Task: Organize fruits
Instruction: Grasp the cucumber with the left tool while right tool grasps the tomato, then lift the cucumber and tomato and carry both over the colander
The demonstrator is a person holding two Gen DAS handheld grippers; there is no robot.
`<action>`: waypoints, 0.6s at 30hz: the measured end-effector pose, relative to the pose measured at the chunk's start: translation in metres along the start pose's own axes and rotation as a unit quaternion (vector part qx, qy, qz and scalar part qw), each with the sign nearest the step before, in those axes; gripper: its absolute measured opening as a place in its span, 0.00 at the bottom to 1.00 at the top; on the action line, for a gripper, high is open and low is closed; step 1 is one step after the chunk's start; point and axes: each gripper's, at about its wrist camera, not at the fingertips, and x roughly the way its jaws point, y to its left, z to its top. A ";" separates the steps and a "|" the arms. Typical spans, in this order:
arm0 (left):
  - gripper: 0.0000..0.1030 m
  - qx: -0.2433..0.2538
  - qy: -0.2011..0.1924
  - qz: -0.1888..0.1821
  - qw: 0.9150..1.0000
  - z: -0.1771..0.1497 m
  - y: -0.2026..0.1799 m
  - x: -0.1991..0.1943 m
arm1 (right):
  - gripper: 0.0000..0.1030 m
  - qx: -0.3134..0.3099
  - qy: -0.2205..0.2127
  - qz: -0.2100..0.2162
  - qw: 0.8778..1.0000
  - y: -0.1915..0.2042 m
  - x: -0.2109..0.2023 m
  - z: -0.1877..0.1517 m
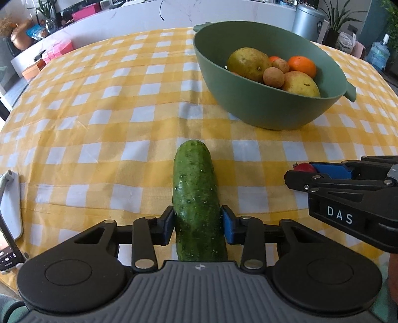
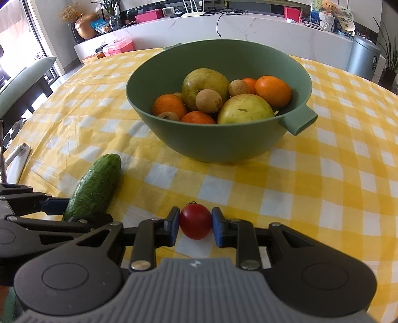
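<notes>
My left gripper (image 1: 197,224) is shut on a green cucumber (image 1: 195,193), which points forward over the yellow checked tablecloth. The cucumber also shows in the right wrist view (image 2: 95,186), at the left. My right gripper (image 2: 195,224) is shut on a small red tomato (image 2: 195,221); the tomato peeks out at the right of the left wrist view (image 1: 304,167). A green bowl (image 2: 219,141) stands ahead, holding pears, oranges and small brown fruits. In the left wrist view the bowl (image 1: 261,109) is ahead to the right.
A white stand with a phone (image 1: 10,198) sits at the table's left edge. A green chair (image 2: 22,82) stands left of the table. A white counter with clutter (image 2: 223,22) and a metal bin (image 2: 362,56) lie beyond the table.
</notes>
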 end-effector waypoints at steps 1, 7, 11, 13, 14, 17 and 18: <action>0.42 -0.005 -0.002 -0.003 1.000 0.000 0.002 0.000 | 0.24 0.000 0.000 0.000 1.000 0.000 0.000 0.000; 0.41 -0.016 -0.027 -0.021 0.999 -0.003 0.006 -0.008 | 0.23 0.001 -0.003 -0.001 1.000 0.000 -0.002 0.000; 0.41 -0.018 -0.050 -0.033 0.998 0.000 0.007 -0.022 | 0.23 -0.002 -0.012 0.002 1.000 0.000 -0.006 0.000; 0.41 -0.017 -0.063 -0.037 0.997 0.001 0.007 -0.029 | 0.23 -0.007 -0.019 0.005 1.000 0.001 -0.010 -0.001; 0.41 -0.016 -0.069 -0.040 0.997 0.002 0.007 -0.033 | 0.23 -0.009 -0.023 0.007 1.000 0.002 -0.011 -0.001; 0.41 -0.015 -0.085 -0.046 0.995 0.004 0.006 -0.044 | 0.22 -0.016 -0.039 0.014 0.999 0.004 -0.019 -0.002; 0.41 -0.016 -0.090 -0.048 0.995 0.004 0.006 -0.048 | 0.22 -0.018 -0.045 0.016 0.999 0.004 -0.022 -0.002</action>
